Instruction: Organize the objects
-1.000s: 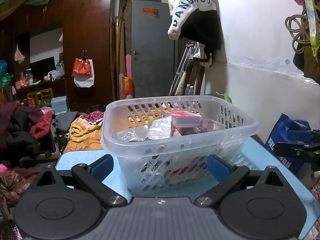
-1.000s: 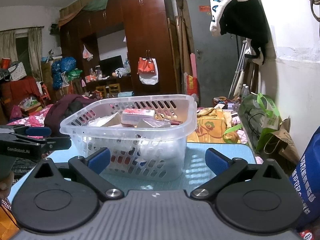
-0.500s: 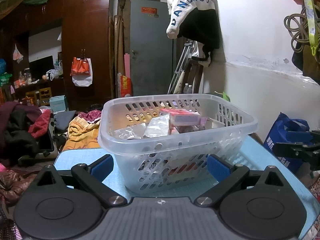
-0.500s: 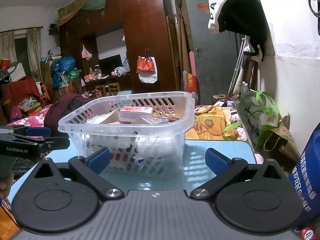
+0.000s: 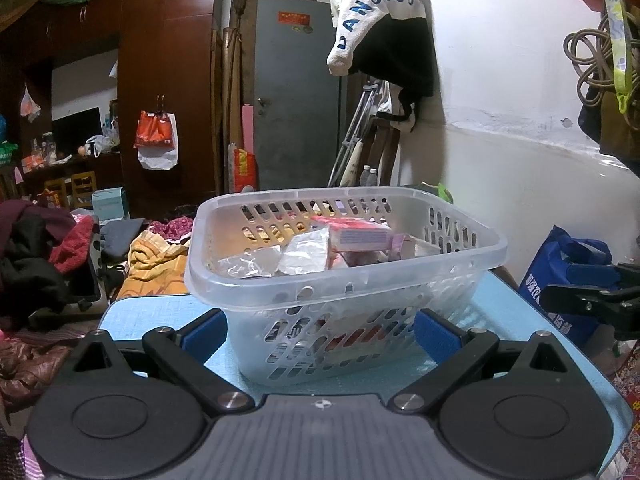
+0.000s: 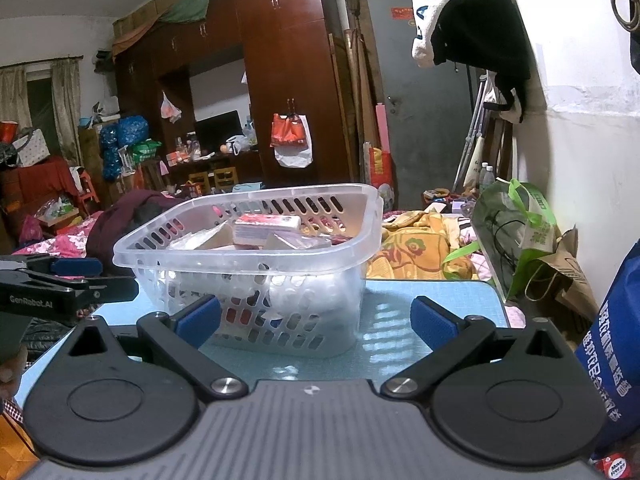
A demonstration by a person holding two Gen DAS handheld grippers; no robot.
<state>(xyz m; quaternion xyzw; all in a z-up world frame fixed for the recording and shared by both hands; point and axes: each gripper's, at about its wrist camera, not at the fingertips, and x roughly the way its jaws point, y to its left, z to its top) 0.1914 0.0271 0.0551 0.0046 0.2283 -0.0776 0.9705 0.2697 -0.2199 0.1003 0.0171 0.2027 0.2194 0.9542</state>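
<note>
A clear plastic basket (image 5: 280, 300) with slotted walls stands on a light blue table (image 5: 152, 312). It holds several items: a pink-and-white box (image 5: 356, 236), crinkled clear packets (image 5: 280, 256) and other small packs. My left gripper (image 5: 320, 332) is open, its blue pads on either side of the basket's near wall, just short of it. In the right wrist view the same basket (image 6: 256, 256) sits left of centre, with the pink box (image 6: 266, 226) on top. My right gripper (image 6: 316, 322) is open, empty, close in front of the basket. The left gripper (image 6: 68, 280) shows at the left edge.
The right gripper (image 5: 592, 284) pokes in at the right edge. A blue bag (image 6: 616, 340) and a green bag (image 6: 516, 232) stand right of the table. Clothes and bedding (image 5: 152, 256) lie beyond its far edge. A white wall (image 5: 520, 120) runs along the right.
Both views have shifted slightly; the basket sits a little lower and more to the left in the right wrist view. Both grippers stay open and the basket has not moved.
</note>
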